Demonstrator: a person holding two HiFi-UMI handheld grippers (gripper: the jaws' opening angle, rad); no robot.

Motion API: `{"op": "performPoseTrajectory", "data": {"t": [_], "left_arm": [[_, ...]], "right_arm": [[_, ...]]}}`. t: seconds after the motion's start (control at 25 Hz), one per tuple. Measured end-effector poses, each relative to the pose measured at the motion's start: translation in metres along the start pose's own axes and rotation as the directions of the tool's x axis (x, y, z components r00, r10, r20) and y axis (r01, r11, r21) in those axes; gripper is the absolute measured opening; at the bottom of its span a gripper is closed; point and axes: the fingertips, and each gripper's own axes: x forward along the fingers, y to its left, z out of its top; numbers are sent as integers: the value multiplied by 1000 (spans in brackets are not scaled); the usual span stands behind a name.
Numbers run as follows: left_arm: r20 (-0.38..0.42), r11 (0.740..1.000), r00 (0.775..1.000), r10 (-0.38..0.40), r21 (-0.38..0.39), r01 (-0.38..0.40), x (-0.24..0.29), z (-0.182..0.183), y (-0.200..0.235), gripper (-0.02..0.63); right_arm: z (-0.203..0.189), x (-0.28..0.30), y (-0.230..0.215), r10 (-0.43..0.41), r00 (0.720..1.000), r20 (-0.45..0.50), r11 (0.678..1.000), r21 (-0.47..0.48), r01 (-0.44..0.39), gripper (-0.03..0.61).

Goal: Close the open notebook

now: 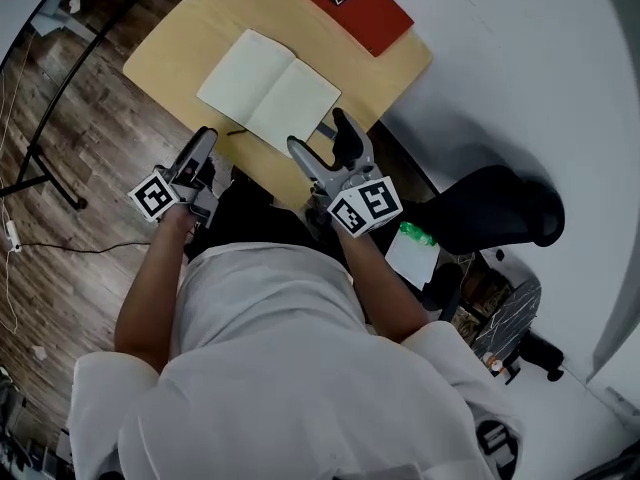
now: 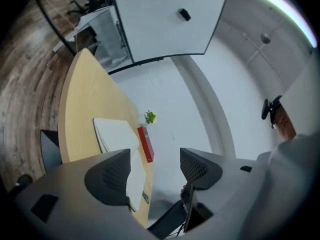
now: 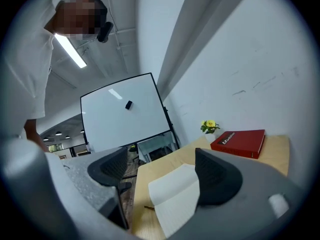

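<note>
notebook (image 1: 268,90): lying open and flat, mid table (image 1: 190,38); red book (image 1: 358,8) beyond | left gripper (image 1: 203,153): jaws spread, empty | right gripper (image 1: 320,133): jaws spread, empty, near page corner | risk: pinching a single leaf may crease it; a shove may slide the notebook

**Location Type: Office Meeting Area**

The setting is an office. A light wooden table (image 1: 200,38) lies directly ahead of the left gripper (image 2: 155,169) and the right gripper (image 3: 160,170). It carries an open notebook (image 1: 268,90); a red book (image 3: 239,143) and a small potted flower (image 3: 209,126) stand at its far end. Beyond the table, a whiteboard (image 3: 120,116) stands on a frame beside a white wall. A black office chair (image 1: 500,213) stands to the right of the right gripper. A strip light (image 3: 70,51) runs overhead. The floor (image 1: 80,168) is wood plank, with grey desks (image 2: 100,26) further off.
</note>
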Motion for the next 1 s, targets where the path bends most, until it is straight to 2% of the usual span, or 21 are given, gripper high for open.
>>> {"op": "performPoseTrajectory", "data": {"t": [0.08, 0.2, 0.36, 0.48, 0.64, 1.0], "left_arm": [[-14, 994, 999, -31, -108, 30, 6, 0, 9, 299], [-57, 970, 996, -62, -239, 47, 15, -5, 22, 299], [-122, 941, 991, -51, -338, 7, 28, -19, 40, 299], [-127, 912, 991, -36, -410, -19, 33, -22, 50, 299], [-177, 900, 984, -20, -432, -59, 41, -32, 61, 301], [-247, 884, 968, 49, -439, -157, 50, -44, 67, 305]], "right_arm": [[3, 9, -5, -24, 1000, -2, 1000, -1, 24, 430], [4, 20, -10, -50, 999, -16, 998, -34, 49, 430], [-3, 33, -13, -53, 998, -46, 993, -111, 47, 430], [-6, 40, -19, -68, 997, -45, 994, -90, 64, 430], [-10, 44, -33, -94, 995, -33, 995, -19, 93, 430], [-7, 49, -52, -112, 994, -20, 994, 0, 112, 430]]}}
